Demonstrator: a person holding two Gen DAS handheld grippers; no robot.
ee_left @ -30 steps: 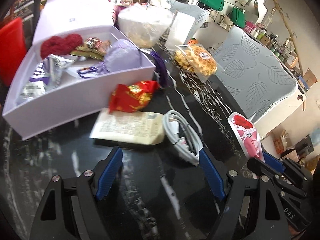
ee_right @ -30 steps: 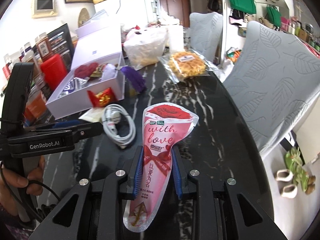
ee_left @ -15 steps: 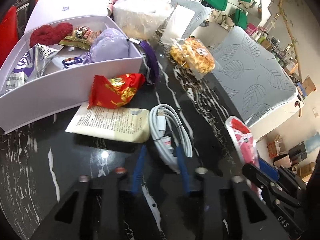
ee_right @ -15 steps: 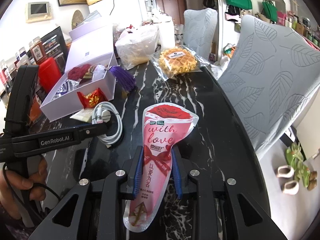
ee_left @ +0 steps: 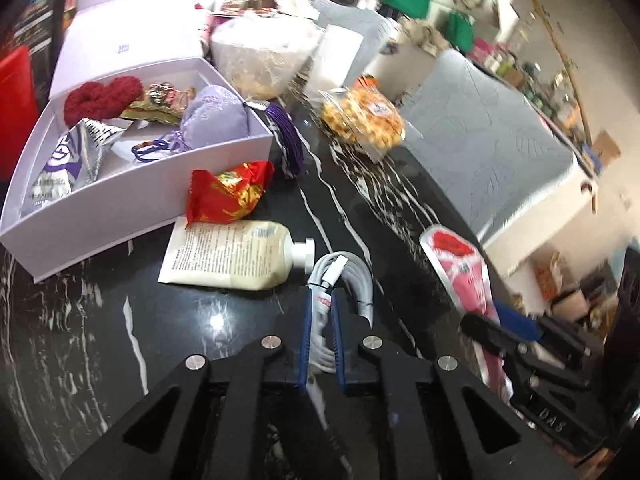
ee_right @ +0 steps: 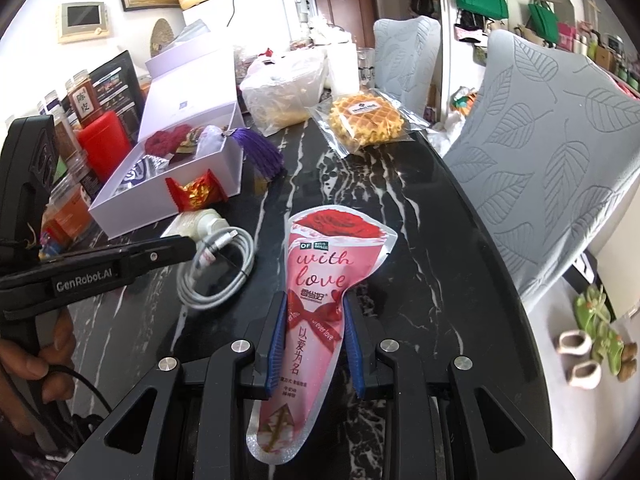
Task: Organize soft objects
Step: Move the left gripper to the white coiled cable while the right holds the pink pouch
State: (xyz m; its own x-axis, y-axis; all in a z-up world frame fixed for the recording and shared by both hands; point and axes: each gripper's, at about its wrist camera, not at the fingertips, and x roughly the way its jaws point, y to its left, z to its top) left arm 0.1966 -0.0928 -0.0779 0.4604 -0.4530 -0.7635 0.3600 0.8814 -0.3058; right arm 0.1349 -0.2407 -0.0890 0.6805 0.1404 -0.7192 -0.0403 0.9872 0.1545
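My left gripper [ee_left: 320, 304] is shut on the coiled white cable [ee_left: 352, 276], whose loops show between the blue pads and beyond them on the black marble table [ee_left: 120, 340]. From the right wrist view the same cable [ee_right: 224, 276] lies under the left gripper's tip [ee_right: 188, 246]. My right gripper [ee_right: 316, 304] is shut on the narrow lower part of a pink "with love" pouch [ee_right: 320, 276], which points away over the table. That pouch [ee_left: 460, 268] shows at the right of the left wrist view.
An open white box [ee_left: 132, 204] holds a red knit piece [ee_left: 100, 96], a lilac pouch [ee_left: 212, 116] and a foil packet [ee_left: 68, 156]. A red-gold wrapper [ee_left: 228, 192], cream squeeze pouch [ee_left: 236, 256], purple tassel [ee_left: 288, 144], bagged waffle [ee_right: 366, 118] and grey chairs [ee_right: 552, 160] surround it.
The left gripper went from wide open to shut, closing on the white cable after moving up to it. The right gripper has kept still with the pink pouch.
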